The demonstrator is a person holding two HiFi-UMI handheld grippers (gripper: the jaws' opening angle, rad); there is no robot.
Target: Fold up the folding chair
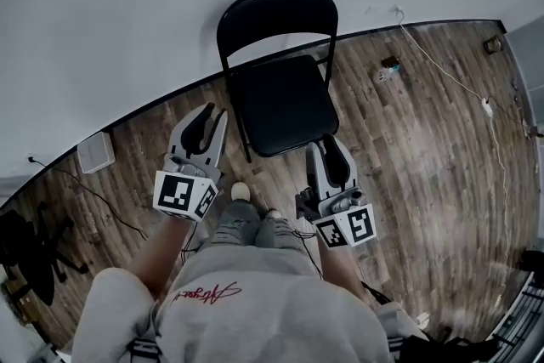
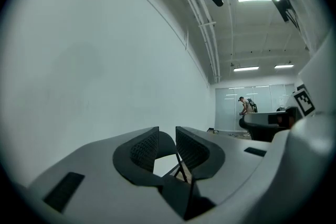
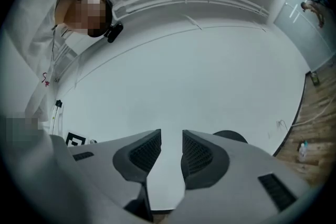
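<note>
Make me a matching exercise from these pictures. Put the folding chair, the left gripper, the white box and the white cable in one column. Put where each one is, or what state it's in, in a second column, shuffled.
Column one
1. folding chair
2. left gripper
3. white box
4. white cable

Column two
A. trails across the wood floor right of the chair
B. unfolded, seat down, backrest toward the wall
C. fingers apart with nothing between them, left of the seat
D. at the foot of the wall, far left

Pairs: 1-B, 2-C, 3-D, 4-A
</note>
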